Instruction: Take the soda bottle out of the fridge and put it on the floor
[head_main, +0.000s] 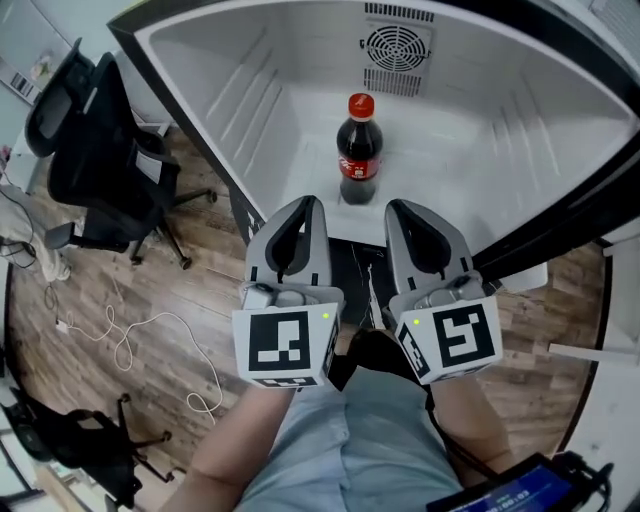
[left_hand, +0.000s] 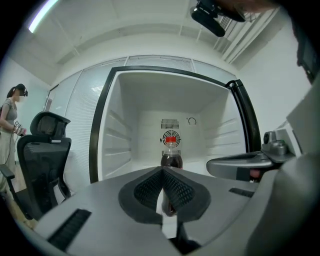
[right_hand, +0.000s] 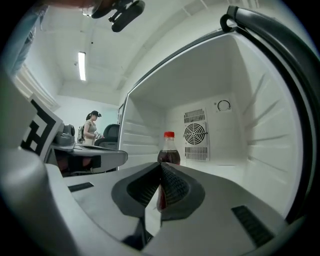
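A dark soda bottle (head_main: 359, 150) with a red cap and red label stands upright on the white floor of the open fridge (head_main: 200, 60), near its front edge. My left gripper (head_main: 308, 204) and right gripper (head_main: 396, 208) sit side by side just in front of the fridge opening, pointing at the bottle, a short way from it. Both are shut with nothing held. In the left gripper view the bottle (left_hand: 171, 154) stands straight ahead beyond the closed jaws (left_hand: 163, 171). In the right gripper view the bottle (right_hand: 168, 149) rises just behind the jaw tips (right_hand: 161, 166).
The fridge holds only the bottle; a round fan vent (head_main: 397, 47) is on its back wall. Its dark door frame (head_main: 560, 215) runs along the right. A black office chair (head_main: 100, 165) and a white cable (head_main: 130, 340) are on the wooden floor at left. A person (right_hand: 92, 128) stands far off.
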